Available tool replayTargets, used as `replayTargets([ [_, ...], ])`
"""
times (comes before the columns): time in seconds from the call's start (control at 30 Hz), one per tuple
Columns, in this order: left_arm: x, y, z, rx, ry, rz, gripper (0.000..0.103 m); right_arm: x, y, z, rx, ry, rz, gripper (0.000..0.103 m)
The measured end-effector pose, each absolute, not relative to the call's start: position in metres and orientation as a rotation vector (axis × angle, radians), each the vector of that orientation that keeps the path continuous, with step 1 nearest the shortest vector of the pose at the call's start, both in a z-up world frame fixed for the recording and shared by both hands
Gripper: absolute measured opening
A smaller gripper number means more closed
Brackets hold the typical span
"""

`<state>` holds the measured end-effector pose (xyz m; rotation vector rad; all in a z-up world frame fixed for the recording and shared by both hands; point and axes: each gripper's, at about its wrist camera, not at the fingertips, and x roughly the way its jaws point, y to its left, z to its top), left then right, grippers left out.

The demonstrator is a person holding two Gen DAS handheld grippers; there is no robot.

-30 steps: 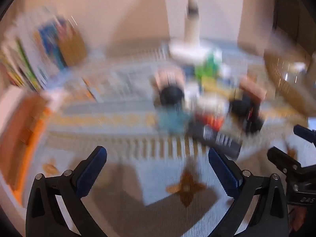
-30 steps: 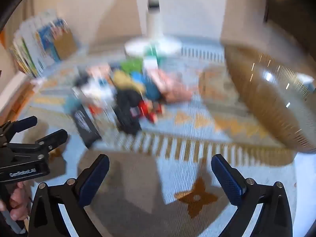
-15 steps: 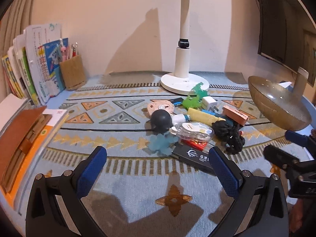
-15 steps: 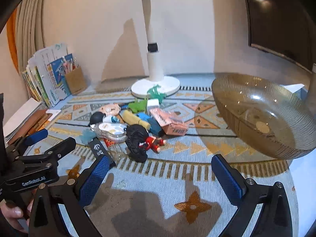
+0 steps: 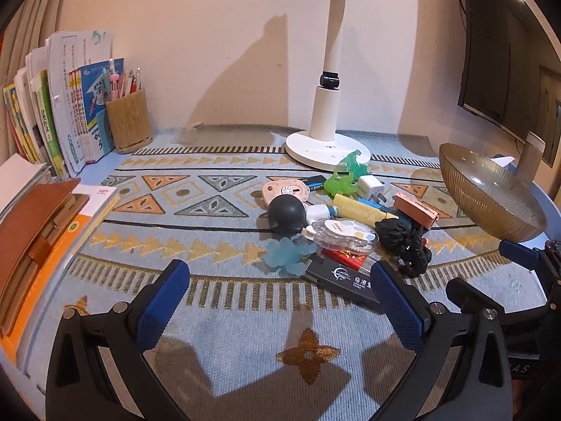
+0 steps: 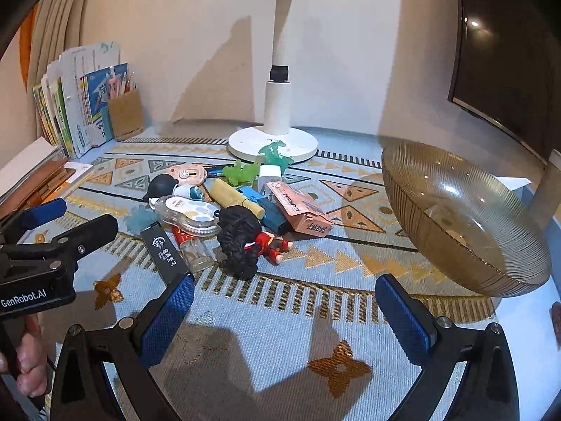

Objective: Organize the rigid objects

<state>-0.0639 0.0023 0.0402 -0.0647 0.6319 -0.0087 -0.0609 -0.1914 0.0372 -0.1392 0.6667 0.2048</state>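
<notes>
Both the left gripper [image 5: 280, 301] and right gripper [image 6: 285, 310] hover with jaws spread wide and empty, barely shifted from a moment ago. Ahead, one pile of toys [image 6: 238, 203] lies on the tabletop mat [image 6: 280, 368], beside one glass bowl [image 6: 466, 217] and one lamp [image 6: 275, 105].

This is looking like a home study desk: books [image 5: 52, 112] are standing far left, beside a pen holder [image 5: 129, 124], a desk lamp [image 5: 328, 119] and a monitor [image 5: 508, 52].
</notes>
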Motion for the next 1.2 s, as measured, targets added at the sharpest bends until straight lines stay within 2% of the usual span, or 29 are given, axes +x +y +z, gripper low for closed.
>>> replayTargets([
  [0.9, -0.06, 0.01, 0.037, -0.096, 0.685, -0.049, 0.103, -0.057, -0.196, 0.036, -0.113, 0.695, 0.201, 0.103],
  [1.03, -0.063, 0.036, 0.035, -0.197, 0.762, -0.123, 0.103, -0.055, -0.204, 0.037, -0.072, 0.733, 0.245, 0.103],
  [1.2, -0.064, 0.057, 0.033, -0.151, 0.856, -0.154, 0.103, -0.043, -0.204, 0.036, -0.036, 0.893, 0.377, 0.103],
])
